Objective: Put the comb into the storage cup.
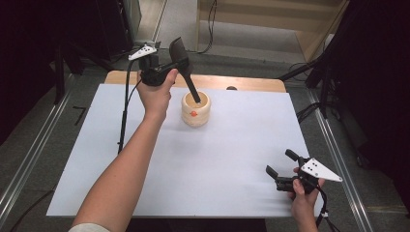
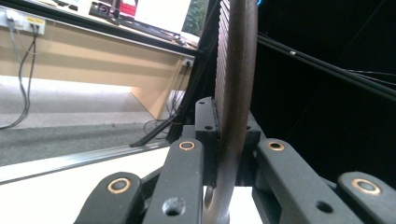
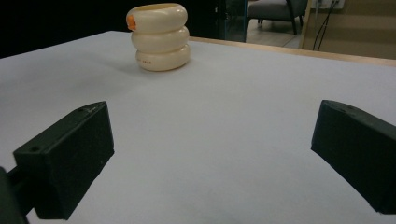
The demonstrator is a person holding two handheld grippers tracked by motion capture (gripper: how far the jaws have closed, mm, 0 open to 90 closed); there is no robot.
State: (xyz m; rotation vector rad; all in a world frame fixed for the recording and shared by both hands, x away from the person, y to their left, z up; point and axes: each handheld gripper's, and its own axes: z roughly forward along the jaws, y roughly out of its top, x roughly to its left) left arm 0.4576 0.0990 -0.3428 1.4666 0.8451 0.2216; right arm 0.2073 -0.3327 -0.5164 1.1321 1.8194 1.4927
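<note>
Taking the cream ribbed holder [image 1: 196,109] on the white counter [image 1: 193,169] as the landmark, the right hand-held gripper [image 1: 282,170] lies nearest the person, well apart from the holder toward the counter's near right corner; it rests low over the surface in the person's right hand [image 1: 303,195], jaws spread wide with nothing between them. In the right gripper view those two black jaws frame bare white counter, and the holder [image 3: 161,36] stands upright beyond them, three stacked rounded rings with a small orange mark near its top rim. Farther in, the person's left forearm [image 1: 123,179] reaches diagonally up to the holder's left side. There the left hand-held gripper [image 1: 167,72] sits just above and left of the holder, its jaws clamped tight on a dark comb [image 1: 185,70]. The comb is tilted, its broad toothed end raised up and left of the holder, its narrow handle end slanting down into the holder's open mouth. In the left gripper view the comb [image 2: 236,93] rises between the closed jaws, its row of fine teeth showing on its left edge.
</note>
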